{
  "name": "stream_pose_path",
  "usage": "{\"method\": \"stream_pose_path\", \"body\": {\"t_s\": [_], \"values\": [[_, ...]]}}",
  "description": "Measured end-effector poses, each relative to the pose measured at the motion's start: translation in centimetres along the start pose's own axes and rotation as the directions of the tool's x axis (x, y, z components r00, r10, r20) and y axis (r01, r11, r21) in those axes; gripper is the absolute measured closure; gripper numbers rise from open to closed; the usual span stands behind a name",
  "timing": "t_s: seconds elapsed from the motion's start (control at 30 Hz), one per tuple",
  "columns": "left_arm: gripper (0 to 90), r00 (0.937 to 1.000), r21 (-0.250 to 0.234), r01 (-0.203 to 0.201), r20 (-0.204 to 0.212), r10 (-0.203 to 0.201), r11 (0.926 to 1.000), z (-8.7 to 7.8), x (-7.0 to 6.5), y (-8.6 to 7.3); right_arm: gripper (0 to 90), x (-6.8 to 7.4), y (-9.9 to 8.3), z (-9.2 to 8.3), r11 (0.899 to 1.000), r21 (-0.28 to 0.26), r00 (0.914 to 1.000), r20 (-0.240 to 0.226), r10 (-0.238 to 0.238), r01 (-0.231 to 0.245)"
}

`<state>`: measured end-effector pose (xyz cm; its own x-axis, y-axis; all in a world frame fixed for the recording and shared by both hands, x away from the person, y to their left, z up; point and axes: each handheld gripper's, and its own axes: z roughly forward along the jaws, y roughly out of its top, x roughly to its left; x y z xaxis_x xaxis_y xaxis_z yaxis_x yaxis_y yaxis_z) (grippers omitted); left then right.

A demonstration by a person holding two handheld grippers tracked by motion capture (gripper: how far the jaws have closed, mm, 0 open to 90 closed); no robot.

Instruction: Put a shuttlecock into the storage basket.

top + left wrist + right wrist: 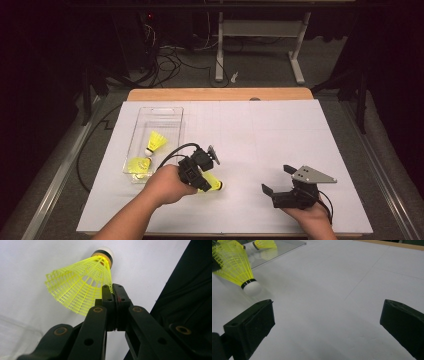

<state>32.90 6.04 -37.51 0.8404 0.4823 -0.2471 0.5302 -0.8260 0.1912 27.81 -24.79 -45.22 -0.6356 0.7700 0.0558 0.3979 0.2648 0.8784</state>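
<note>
A yellow plastic shuttlecock [213,184] with a white cork tip hangs just above the white table sheet, left of centre. My left gripper [205,180] is shut on it. In the left gripper view the jaws pinch the rim of the shuttlecock's mesh skirt [80,290], and my left gripper [113,288] points the cork away from me. My right gripper [277,179] stands open near the front right, with nothing between its jaws. The right gripper view looks across my right gripper [327,310] at the held shuttlecock [234,265] to the upper left.
A clear plastic tray [160,120] lies at the left of the sheet with two more yellow shuttlecocks [156,141] [138,164] in it. Its far end [287,246] also appears in the right gripper view. The wooden table edge [220,94] runs along the back.
</note>
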Motion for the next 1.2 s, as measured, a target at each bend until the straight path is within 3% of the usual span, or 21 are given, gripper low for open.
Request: {"method": "stream_pose_path", "body": {"t_s": [0.57, 1.0, 1.2], "values": [[89.2, 0.9976, -0.059, 0.063, -0.023, -0.065, 0.9962, -5.6, 1.6, -1.9, 0.3, 0.0, 0.0, 0.1, 1.000, 0.009, 0.9999, 0.000, -0.012, 0.012], [89.2, 0.9894, -0.104, 0.131, -0.049, -0.137, 0.9859, -8.7, 3.4, -4.5, 0.3, 0.2, 0.0, 0.2, 1.000, 0.012, 0.9998, -0.002, -0.018, 0.018], [89.2, 0.9798, -0.116, 0.179, -0.069, -0.187, 0.9771, -9.8, 4.7, -6.1, 0.3, 0.1, 0.0, 0.1, 1.000, 0.012, 0.9998, -0.003, -0.018, 0.018]]}}
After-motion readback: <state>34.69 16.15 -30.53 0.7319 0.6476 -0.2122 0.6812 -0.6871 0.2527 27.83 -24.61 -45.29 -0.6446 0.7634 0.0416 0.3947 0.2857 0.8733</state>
